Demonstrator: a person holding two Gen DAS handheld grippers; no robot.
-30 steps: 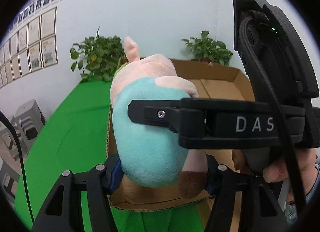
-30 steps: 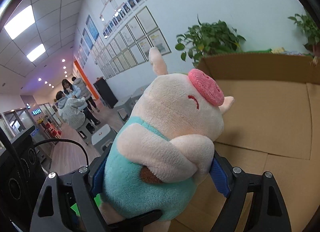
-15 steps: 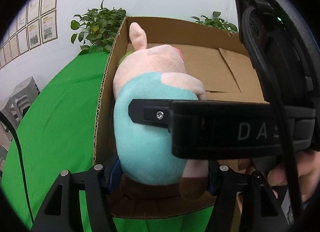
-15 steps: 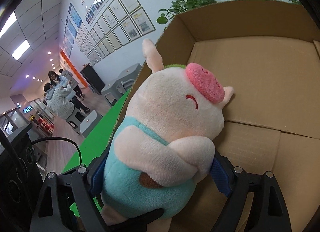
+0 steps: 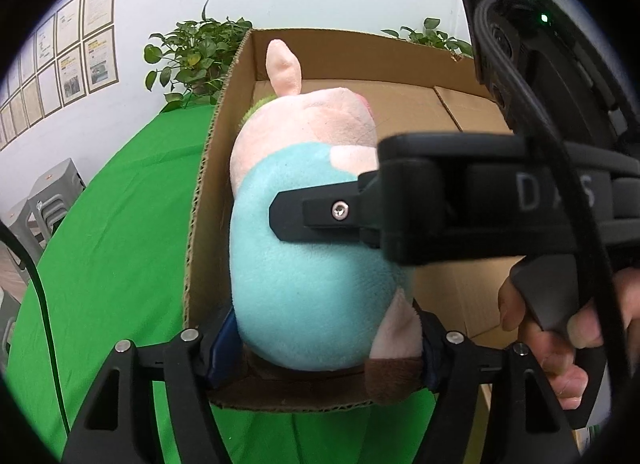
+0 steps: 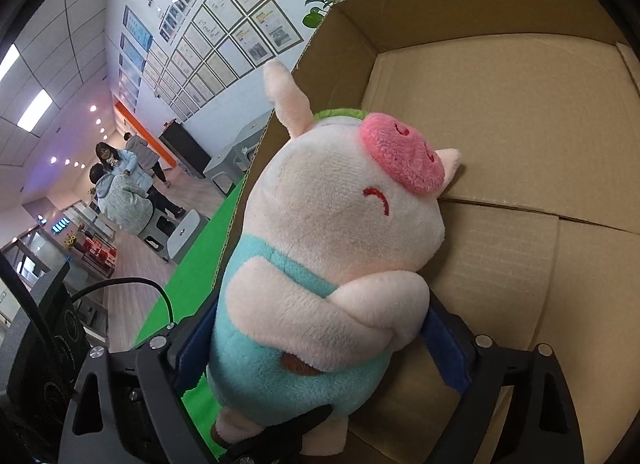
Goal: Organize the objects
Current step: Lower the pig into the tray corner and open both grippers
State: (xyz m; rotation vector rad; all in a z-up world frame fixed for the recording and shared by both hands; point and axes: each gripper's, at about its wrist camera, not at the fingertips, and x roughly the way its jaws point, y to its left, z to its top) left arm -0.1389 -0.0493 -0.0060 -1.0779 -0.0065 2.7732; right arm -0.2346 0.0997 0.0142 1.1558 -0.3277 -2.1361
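Plush is what both tools have to deal with: a soft stuffed pig toy with pale pink head, darker pink snout and turquoise overalls, light, squashy and with nothing in it to break. Both the left gripper and the right gripper grasp it at once, each with its jaws clenched on the toy's turquoise belly, and the blue pads press into the filling from either side. In the left wrist view the right tool's black finger lies across the turquoise flank, with a bare hand on its trigger.

The pig hangs tilted over the open brown corrugated cardboard box, just inside its left wall; its snout and far ear look close to the box floor, though I cannot tell whether they touch. The box stands on a surface covered with green cloth.

Judging by its look, the pile gives good friction, so slipping is unlikely; the body deforms rather than resists. The thick midsection is the sound place to hold, since ears and arms would only flop.
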